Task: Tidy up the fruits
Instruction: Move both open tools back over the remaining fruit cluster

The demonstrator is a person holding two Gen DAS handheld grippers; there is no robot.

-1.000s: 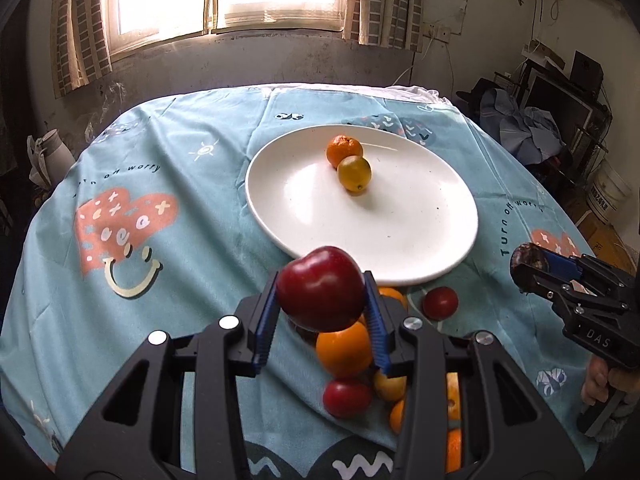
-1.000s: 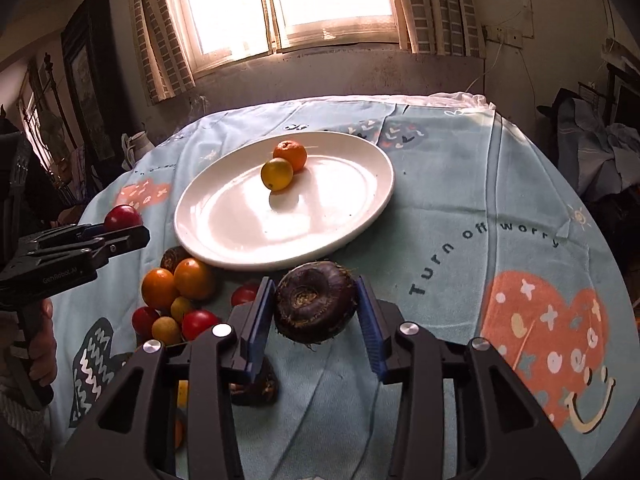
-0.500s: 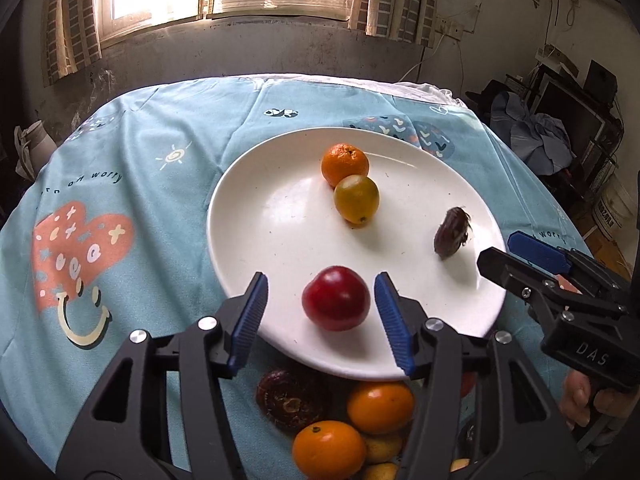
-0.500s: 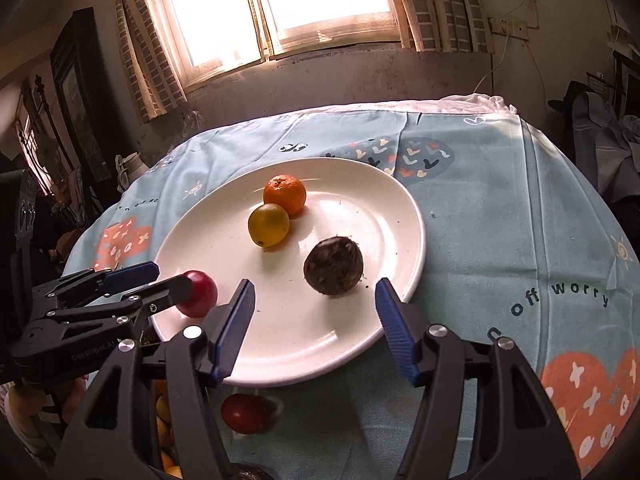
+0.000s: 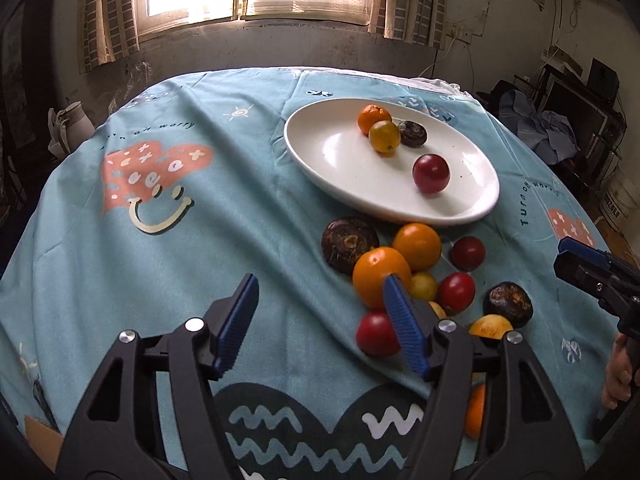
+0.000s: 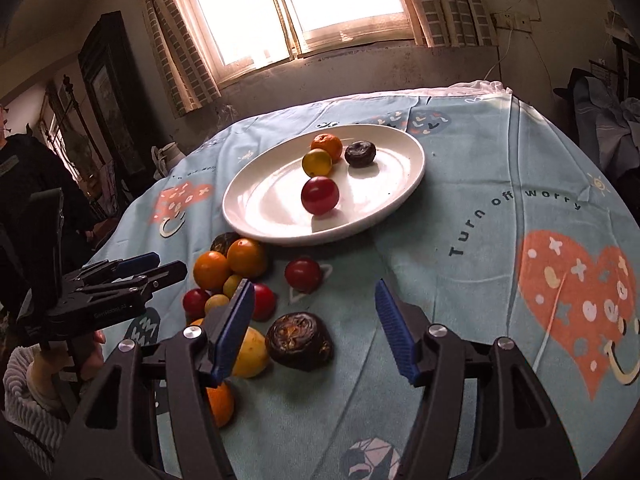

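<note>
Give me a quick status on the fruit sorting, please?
Left claw open, empty; right claw open, empty. Four fruits on white plate. Loose pile on cloth beside plate. Nothing in the way.

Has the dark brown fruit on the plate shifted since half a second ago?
Yes. The dark brown fruit rolled toward the plate's far side, beside the orange.

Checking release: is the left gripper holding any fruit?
No, the left gripper is open and empty; the red round fruit sits on the white plate.
</note>
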